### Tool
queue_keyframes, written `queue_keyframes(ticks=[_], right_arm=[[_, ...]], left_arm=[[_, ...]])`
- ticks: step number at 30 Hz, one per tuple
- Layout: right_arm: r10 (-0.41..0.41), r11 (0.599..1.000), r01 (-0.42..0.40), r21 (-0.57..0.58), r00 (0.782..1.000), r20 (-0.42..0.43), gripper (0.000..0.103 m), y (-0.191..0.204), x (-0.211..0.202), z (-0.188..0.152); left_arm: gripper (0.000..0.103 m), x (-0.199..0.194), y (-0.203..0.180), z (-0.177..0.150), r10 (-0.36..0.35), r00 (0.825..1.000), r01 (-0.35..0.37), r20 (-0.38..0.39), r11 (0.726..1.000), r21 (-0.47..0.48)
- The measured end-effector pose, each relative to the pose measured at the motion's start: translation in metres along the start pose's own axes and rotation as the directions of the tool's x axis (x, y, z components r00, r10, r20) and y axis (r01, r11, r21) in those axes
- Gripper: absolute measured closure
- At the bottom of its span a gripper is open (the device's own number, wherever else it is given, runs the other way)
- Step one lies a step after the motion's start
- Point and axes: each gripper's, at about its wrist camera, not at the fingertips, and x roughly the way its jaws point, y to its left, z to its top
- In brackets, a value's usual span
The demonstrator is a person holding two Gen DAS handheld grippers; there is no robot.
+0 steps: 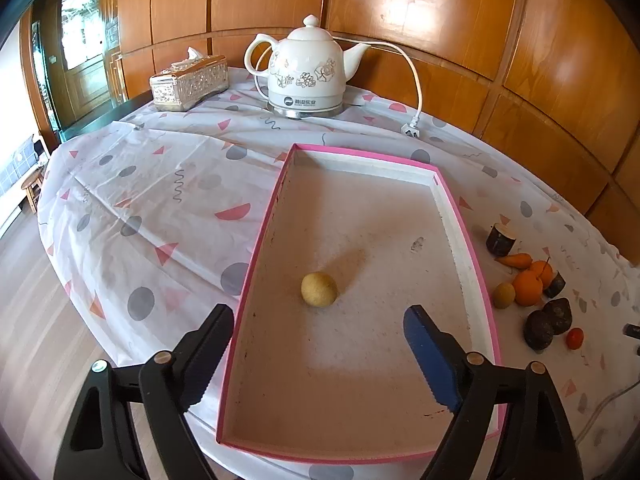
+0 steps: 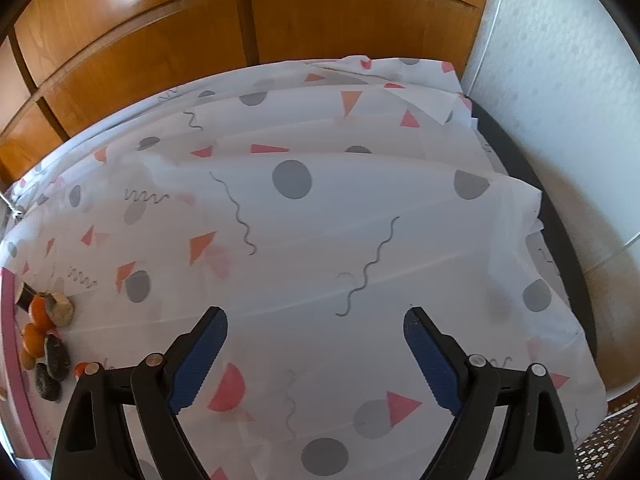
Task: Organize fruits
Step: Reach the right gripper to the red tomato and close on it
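Fruits (image 1: 532, 296) heaped on the counter (image 1: 168, 208) just right of pink-rimmed tray (image 1: 464, 216); one round yellowish fruit (image 1: 319, 289) alone on the tray floor, lying loose ahead of the left gripper (image 1: 319, 332), touching neither finger. Tray's long axis running away from the left wrist camera toward white kettle (image 1: 306, 68) at the wall; tissue box (image 1: 189, 82) left of the kettle. In the heap: two oranges, a small carrot-shaped piece pointing left toward the tray, dark lumps, a small red one nearest. Left jaws spread wide over the tray, nothing between the pads. Right gripper (image 2: 316, 334) over bare patterned cloth (image 2: 320, 208), jaws wide apart and empty, heap (image 2: 46, 340) well off to its left beside the tray edge (image 2: 12, 344)
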Motion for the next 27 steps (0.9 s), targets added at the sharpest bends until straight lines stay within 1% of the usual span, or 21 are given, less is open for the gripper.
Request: queue_keyframes(ticks=[4,5,8,9,14,20,24,27], right_arm=[[0.044,0.999,-0.044,-0.024,0.999,0.001,0.016,0.007,-0.001,0.0],[0.055,0.998,-0.055,-0.03,0.998,0.002,0.018,0.009,-0.002,0.0],[0.113,0.992,-0.113,-0.053,0.994,0.005,0.021,0.016,-0.005,-0.001],[0.135,0.988,-0.135,-0.069,0.991,0.006,0.021,0.021,-0.006,-0.002],[0.191,0.971,-0.189,-0.147,0.982,0.002,0.022,0.041,-0.009,-0.006],[0.259,0.933,-0.254,-0.254,0.966,-0.014,0.025,0.067,-0.014,-0.014],[0.306,0.895,-0.303,-0.326,0.951,-0.046,0.028,0.087,-0.016,-0.023],[0.335,0.864,-0.338,-0.374,0.939,-0.077,0.035,0.102,-0.016,-0.03]], left_arm=[[0.014,-0.002,-0.001,-0.002,-0.008,1.0,0.008,-0.002,1.0,-0.003],[0.014,-0.002,-0.002,-0.002,-0.008,1.0,0.008,-0.003,1.0,-0.002],[0.014,-0.002,-0.003,-0.003,-0.012,1.0,0.012,-0.006,1.0,0.001],[0.013,-0.002,-0.003,-0.004,-0.014,1.0,0.014,-0.006,1.0,0.001],[0.013,-0.001,-0.003,-0.004,-0.018,1.0,0.018,-0.012,1.0,-0.001],[0.013,-0.002,-0.003,-0.005,-0.025,1.0,0.025,-0.009,1.0,-0.002],[0.013,-0.002,-0.003,-0.005,-0.029,1.0,0.029,-0.011,1.0,-0.002],[0.013,-0.003,-0.004,-0.004,-0.035,0.999,0.035,-0.012,0.999,-0.004]])
